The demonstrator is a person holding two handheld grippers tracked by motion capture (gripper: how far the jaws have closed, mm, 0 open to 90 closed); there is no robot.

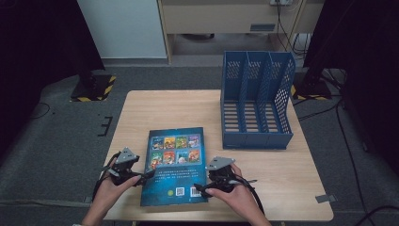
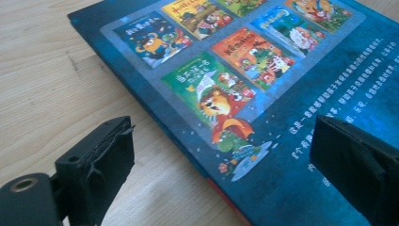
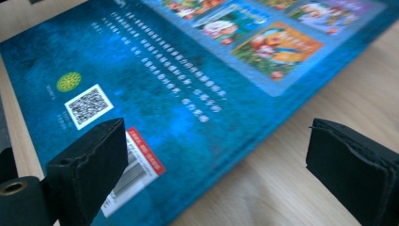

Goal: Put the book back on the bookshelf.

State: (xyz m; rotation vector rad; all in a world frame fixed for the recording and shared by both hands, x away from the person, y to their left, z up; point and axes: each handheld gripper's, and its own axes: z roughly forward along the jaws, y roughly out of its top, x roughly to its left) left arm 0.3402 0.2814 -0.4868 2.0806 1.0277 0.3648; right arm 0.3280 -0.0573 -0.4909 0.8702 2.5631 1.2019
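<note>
A blue picture book (image 1: 175,165) lies flat on the wooden table (image 1: 160,108), back cover up, with small cover pictures, a QR code and a barcode. My left gripper (image 1: 147,175) is at the book's left edge. In the left gripper view it (image 2: 221,160) stands open, one jaw over bare wood and the other over the cover (image 2: 291,94). My right gripper (image 1: 201,188) is at the book's right edge near the barcode. It (image 3: 216,165) is open too, with that edge of the book (image 3: 164,70) between its jaws. Neither is closed on anything.
A blue perforated file rack (image 1: 256,101) with three slots stands at the table's far right, its open side facing the person. Bare wood lies between it and the book. The book's near edge is close to the table's front edge. Dark floor with cables surrounds the table.
</note>
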